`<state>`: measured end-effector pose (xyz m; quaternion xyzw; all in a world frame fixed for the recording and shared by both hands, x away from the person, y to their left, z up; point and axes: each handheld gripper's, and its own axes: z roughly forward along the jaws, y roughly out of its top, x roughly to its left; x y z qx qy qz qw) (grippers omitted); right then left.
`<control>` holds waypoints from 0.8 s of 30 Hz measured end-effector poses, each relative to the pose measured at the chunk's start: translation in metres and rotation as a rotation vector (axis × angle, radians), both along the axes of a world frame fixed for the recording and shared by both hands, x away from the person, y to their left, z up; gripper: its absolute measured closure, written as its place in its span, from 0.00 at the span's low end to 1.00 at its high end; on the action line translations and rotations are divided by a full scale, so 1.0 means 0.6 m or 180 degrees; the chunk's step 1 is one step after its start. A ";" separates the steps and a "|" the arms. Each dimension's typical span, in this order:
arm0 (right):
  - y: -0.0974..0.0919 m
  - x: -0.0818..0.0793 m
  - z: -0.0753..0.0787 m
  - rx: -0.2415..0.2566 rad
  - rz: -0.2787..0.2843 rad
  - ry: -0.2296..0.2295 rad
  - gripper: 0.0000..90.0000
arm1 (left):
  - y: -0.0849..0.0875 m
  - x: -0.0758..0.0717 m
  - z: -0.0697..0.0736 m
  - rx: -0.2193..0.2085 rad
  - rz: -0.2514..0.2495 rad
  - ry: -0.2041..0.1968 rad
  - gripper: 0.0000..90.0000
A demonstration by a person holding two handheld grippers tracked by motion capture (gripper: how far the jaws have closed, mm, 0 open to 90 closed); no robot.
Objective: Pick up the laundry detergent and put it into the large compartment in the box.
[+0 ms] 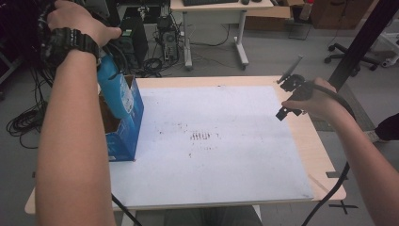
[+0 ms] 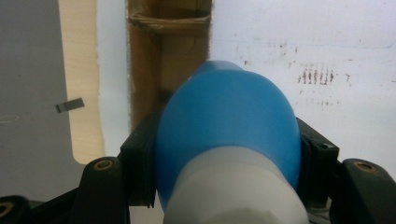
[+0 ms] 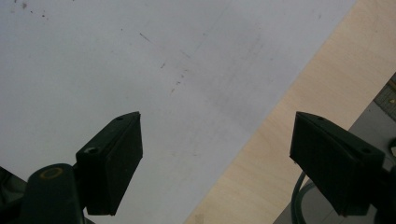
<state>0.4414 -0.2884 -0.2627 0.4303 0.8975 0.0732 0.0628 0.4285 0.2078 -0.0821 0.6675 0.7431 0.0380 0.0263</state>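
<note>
A blue bottle (image 1: pixel 114 90) with a white lower part hangs tilted over the open top of a blue cardboard box (image 1: pixel 128 136) at the table's left edge. My left gripper (image 2: pixel 229 154) is shut on the bottle (image 2: pixel 229 126), with a black jaw pressing on each side. Below it lies the box's brown inside (image 2: pixel 168 60). In the high view the left hand (image 1: pixel 77 23) holds that gripper high at the top left. Over the table's right edge my right gripper (image 1: pixel 288 90) stands open, and nothing lies between its fingers (image 3: pixel 217 158).
A white sheet (image 1: pixel 211 141) with dark smudges covers most of the wooden table (image 1: pixel 320 150). Beyond the far edge are cables and a computer tower (image 1: pixel 134 40), a desk's legs (image 1: pixel 240 42) and an office chair (image 1: pixel 348 54). A black pole (image 1: pixel 362 37) rises at the right.
</note>
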 end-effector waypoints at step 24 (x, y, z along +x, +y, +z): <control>0.003 0.000 0.005 -0.0034 -0.0026 -0.0002 0.19 | 0.067 0.006 -0.018 0.0080 0.0136 0.0035 0.42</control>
